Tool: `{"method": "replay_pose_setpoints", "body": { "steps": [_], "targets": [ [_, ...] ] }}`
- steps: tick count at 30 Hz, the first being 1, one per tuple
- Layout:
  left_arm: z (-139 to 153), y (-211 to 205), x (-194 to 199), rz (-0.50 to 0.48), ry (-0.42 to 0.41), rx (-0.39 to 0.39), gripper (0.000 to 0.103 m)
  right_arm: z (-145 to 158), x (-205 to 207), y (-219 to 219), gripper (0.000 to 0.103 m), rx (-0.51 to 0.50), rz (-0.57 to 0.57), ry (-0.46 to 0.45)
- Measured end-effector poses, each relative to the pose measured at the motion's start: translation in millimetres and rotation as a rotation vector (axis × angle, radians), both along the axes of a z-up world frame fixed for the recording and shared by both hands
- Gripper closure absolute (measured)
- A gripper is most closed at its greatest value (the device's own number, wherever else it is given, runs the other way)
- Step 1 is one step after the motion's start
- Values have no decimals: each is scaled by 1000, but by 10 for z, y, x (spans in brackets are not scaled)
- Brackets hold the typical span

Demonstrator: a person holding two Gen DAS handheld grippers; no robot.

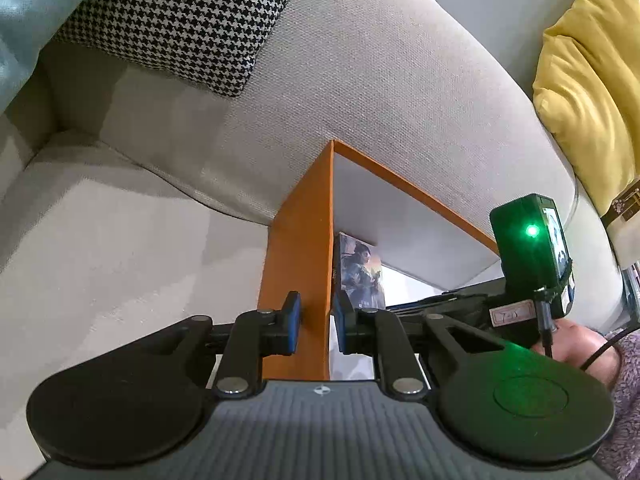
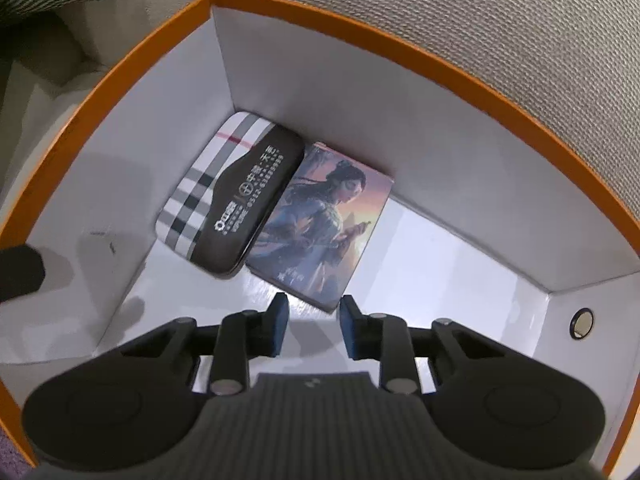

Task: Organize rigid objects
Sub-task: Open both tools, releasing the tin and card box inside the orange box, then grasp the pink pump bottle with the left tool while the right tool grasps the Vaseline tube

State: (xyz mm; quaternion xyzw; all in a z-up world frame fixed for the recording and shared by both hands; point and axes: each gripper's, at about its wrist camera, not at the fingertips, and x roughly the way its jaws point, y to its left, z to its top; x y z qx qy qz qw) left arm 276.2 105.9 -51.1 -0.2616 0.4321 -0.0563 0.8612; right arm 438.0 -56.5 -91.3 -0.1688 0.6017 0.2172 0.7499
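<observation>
An orange box with a white inside [image 2: 132, 60] stands on a beige sofa. In it lie a plaid and black glasses case [image 2: 228, 196] and, touching its right side, a card box with a painted figure [image 2: 324, 220]. My right gripper [image 2: 313, 328] is open and empty, inside the box just in front of the card box. My left gripper [image 1: 316, 326] is shut on the box's orange side wall [image 1: 300, 248], one pad on each face. The card box [image 1: 360, 274] shows past that wall.
A houndstooth cushion [image 1: 172, 16] and a yellow cushion [image 1: 588, 88] lean on the sofa back [image 1: 380, 92]. The right gripper's body with a green light [image 1: 532, 248] is at the right. A round metal stud [image 2: 582, 323] sits in the box's right wall.
</observation>
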Motion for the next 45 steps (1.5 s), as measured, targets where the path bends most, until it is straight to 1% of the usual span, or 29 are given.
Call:
{"method": "replay_pose_setpoints", "body": {
  "steps": [3,5,7,8,10,13,14,15,17,19,21,24,26,28,31,32,34,35,36,39,41,42,45],
  "targets": [
    [35,14,-53,6,-4,10,84,18,-10,-30,74,12,2,1],
    [112,22,-154,-1,-30,20,84,159,-96,-89,74,26,0,-29],
    [204,11,-309,-12,-62,43,84,344,-258,-160,73,81,-10,-77],
    [241,8,-398,-16,-72,45,84,452,-355,-220,73,115,-21,-95],
    [292,8,-594,-24,-79,26,84,667,-598,-368,73,191,-55,-126],
    [328,-19,-901,-44,-76,11,84,883,-1029,-585,73,274,-112,-154],
    [333,-26,-995,-47,-77,10,84,909,-1149,-655,74,296,-131,-160],
    [333,-34,-1092,-49,-72,10,84,944,-1286,-747,73,323,-161,-189],
    [317,-50,-1254,-64,-49,13,84,941,-1553,-887,73,342,-205,-231],
    [284,-74,-1397,-76,-26,25,84,1000,-1807,-1065,72,372,-263,-273],
    [269,-107,-1512,-98,-15,36,84,1055,-2019,-1209,72,403,-296,-273],
    [230,-199,-1629,-147,7,67,84,973,-2306,-1336,72,427,-352,-234],
    [209,-275,-1710,-182,17,97,84,872,-2506,-1357,72,429,-360,-203],
    [169,-355,-1793,-222,24,108,84,741,-2682,-1331,72,405,-357,-186],
    [90,-489,-1867,-273,49,102,84,554,-2896,-1314,72,371,-369,-135],
    [66,-523,-1883,-283,52,108,84,501,-2944,-1303,72,362,-375,-125],
    [31,-591,-1900,-302,49,146,84,408,-3031,-1250,72,322,-367,-126],
    [26,-615,-1907,-314,52,167,84,390,-3050,-1220,70,308,-359,-123],
    [14,-654,-1891,-329,59,189,84,375,-3056,-1193,64,304,-356,-118],
    [-14,-673,-1866,-348,60,219,84,421,-3035,-1110,58,346,-345,-111],
    [-28,-683,-1799,-358,60,235,81,474,-3013,-1050,53,357,-319,-121],
    [-40,-689,-1763,-366,63,241,79,478,-2994,-1001,53,358,-306,-125],
    [-103,-760,-1642,-412,77,280,78,477,-2914,-866,52,345,-285,-135]
  ]
}}
